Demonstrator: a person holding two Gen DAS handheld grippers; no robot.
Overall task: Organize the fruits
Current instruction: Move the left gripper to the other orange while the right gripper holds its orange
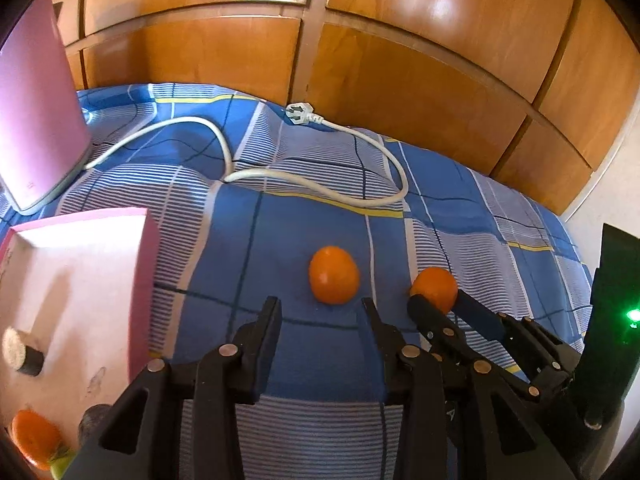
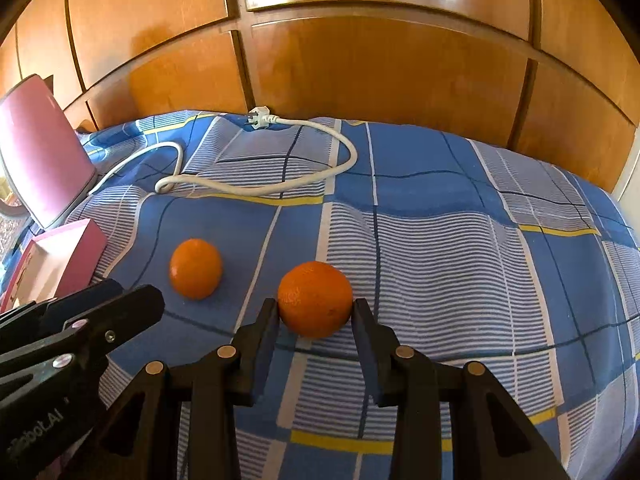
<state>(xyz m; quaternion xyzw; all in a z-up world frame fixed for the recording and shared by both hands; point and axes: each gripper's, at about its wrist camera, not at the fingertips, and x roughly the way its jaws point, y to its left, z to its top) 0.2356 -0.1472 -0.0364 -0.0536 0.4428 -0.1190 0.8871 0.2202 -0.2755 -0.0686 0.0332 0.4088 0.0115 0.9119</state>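
Right now, squeezing the big orange (image 2: pixel 314 300) with the right gripper (image 2: pixel 314 314), black pads pressed tight on its left and right sides, likely so as to lift it off the blue checked bedspread (image 2: pixel 440 240). Resting near the middle of the bed, close to the near edge. Looks bright, round and a little bumpy, with tiny dimples in the skin. Holding the left gripper (image 1: pixel 320 312) loose and wide apart, with nothing in between, just on the near side of the second orange (image 1: pixel 334 275). Probably lined up that way to grab this one next. Looks smoother, a bit egg-shaped, lying alone on a dark blue square just left of the big orange, not touching it. Off to the left, a pink box (image 1: pixel 142 280) with its top open and a third orange (image 1: pixel 34 438) already down inside, so likely the home for all the fruit. Set close by, maybe to keep the carry short. Farther back, a white cord (image 1: pixel 320 188) looped over the cover, well apart from both loose fruits, and a tall pink thing (image 1: pixel 36 112) standing just past the box. Behind the bed, only shiny brown wooden doors (image 2: pixel 360 60).
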